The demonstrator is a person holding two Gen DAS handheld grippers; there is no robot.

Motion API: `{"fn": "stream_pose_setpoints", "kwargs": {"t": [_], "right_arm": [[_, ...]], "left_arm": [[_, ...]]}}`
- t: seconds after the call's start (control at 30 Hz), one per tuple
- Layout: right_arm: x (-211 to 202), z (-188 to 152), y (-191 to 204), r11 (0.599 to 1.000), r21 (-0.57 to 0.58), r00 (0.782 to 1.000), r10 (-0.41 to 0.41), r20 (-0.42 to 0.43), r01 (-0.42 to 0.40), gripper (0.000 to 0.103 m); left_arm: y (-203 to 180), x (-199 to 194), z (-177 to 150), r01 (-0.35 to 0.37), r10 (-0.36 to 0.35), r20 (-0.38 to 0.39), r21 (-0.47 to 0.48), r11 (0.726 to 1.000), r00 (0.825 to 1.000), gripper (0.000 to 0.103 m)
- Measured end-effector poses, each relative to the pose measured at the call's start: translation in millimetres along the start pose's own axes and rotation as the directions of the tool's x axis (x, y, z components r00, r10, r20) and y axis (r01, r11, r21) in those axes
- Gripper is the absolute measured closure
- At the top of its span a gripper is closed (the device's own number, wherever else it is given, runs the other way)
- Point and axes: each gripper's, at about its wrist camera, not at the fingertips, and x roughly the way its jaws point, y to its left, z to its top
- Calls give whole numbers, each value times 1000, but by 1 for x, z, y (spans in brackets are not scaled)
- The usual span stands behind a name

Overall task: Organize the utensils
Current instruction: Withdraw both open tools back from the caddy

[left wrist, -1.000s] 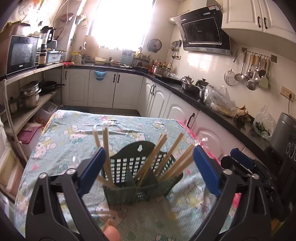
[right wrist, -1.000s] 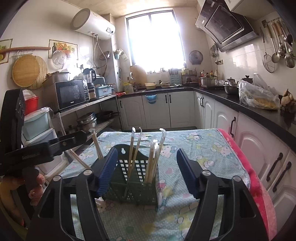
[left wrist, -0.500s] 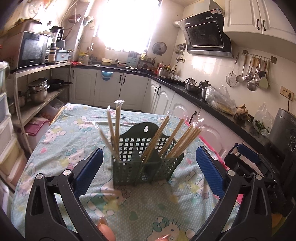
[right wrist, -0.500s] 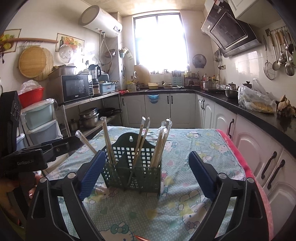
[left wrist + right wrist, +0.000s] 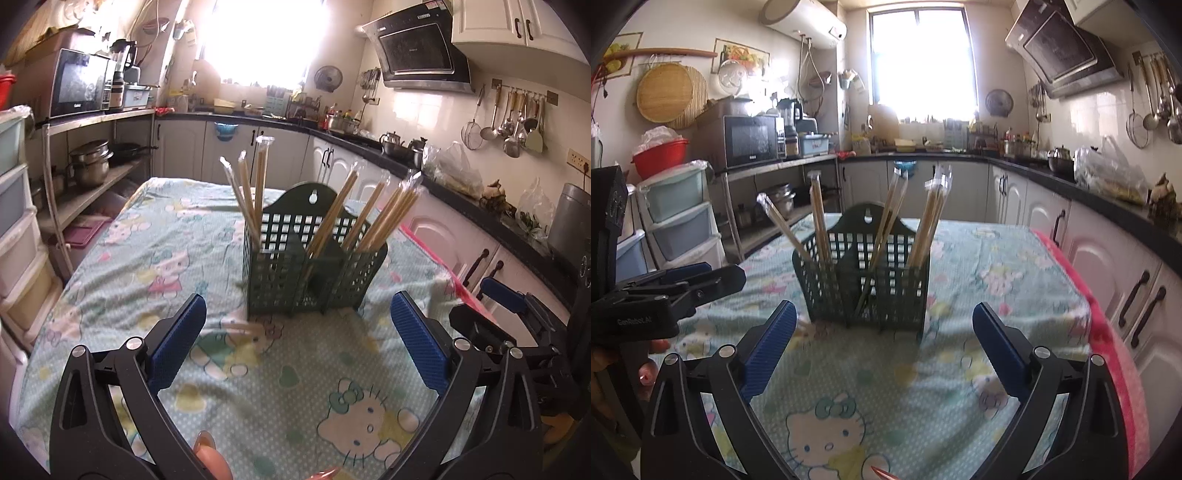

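1. The utensil caddy [image 5: 314,266], a dark green slotted basket, stands upright on the tabletop [image 5: 147,258] with its patterned cloth. Wrapped chopsticks [image 5: 255,192] lean in its compartments: a few at one end, others in the middle and at the other end.
2. We judge the sorting step to be close to complete: every chopstick we can make out sits in the caddy. A pale blurred streak on the cloth just before the caddy may be one more; we cannot tell.
3. The left gripper [image 5: 295,339] is spread wide with nothing between its blue pads. The right gripper [image 5: 884,339] is opening, its jaws near their widest and likewise empty. Both stand short of the caddy, not touching it.
4. The next move, in our judgement, calls for checking that streak and, if it is a chopstick, a low pinch at the cloth and a lift into a compartment.
5. The right wrist view alone shows the left gripper from the side, with fingertips of the person's hand [image 5: 646,369] beneath it. The left wrist view alone shows the right gripper [image 5: 498,314] at its lower right edge.
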Motion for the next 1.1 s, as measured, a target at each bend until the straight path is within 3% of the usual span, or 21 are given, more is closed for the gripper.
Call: {"fn": "stream_pose_setpoints", "kwargs": {"t": [0.27, 0.57, 0.73, 1.1], "right_arm": [[2, -27, 6, 1000, 2, 999, -16, -36, 16, 9], [-4, -44, -3, 997, 29, 997, -75, 24, 74, 7], [-10, -52, -9, 995, 51, 994, -92, 65, 89, 7], [-14, -69, -15, 991, 84, 989, -116, 90, 109, 7]], "left_arm": [[7, -1, -19, -23, 23, 6, -18, 1000, 1000, 11], [5, -4, -41, -54, 54, 50, -10, 998, 997, 11], [4, -4, -48, -116, 116, 72, -7, 993, 991, 11], [2, -13, -59, -72, 72, 172, -8, 997, 983, 11]]}}
